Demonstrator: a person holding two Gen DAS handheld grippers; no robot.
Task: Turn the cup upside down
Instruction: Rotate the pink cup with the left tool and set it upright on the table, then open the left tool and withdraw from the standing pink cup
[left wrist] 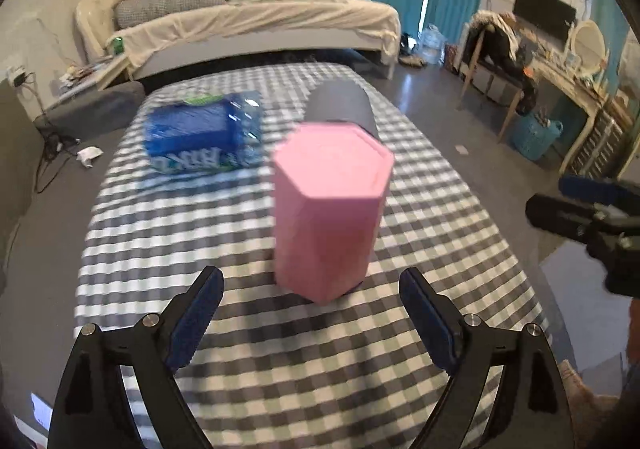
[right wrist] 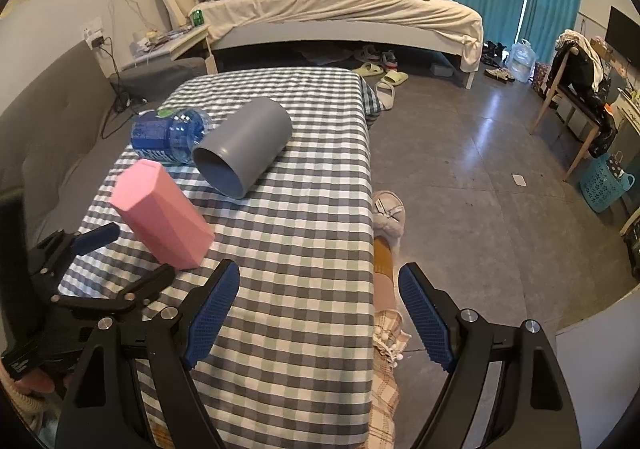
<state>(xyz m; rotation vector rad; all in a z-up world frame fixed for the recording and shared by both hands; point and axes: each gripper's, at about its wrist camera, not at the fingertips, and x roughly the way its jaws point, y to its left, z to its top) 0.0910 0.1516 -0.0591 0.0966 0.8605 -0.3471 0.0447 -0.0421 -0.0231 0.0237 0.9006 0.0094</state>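
- On a table covered with a grey-and-white checked cloth (right wrist: 304, 233) stand or lie three containers: a pink hexagonal cup, a grey cylindrical cup and a clear plastic water bottle with a blue label.
- Pink hexagonal cup (left wrist: 330, 213) stands on end near the table's front left part, its long axis vertical and its closed flat face upward; its contents cannot be seen.
- Grey cylindrical cup (right wrist: 244, 147) lies on its side behind the pink one, long axis horizontal, open mouth turned toward the right wrist camera; its inside looks empty.
- Water bottle (right wrist: 170, 135) lies on its side just beside the grey cup; whether they touch cannot be told.
- Left gripper (left wrist: 312, 301) has its blue-padded fingers spread wide just in front of the pink cup, gripping nothing.
- Right gripper (right wrist: 318, 299) is likewise spread wide and empty, over the table's right edge.
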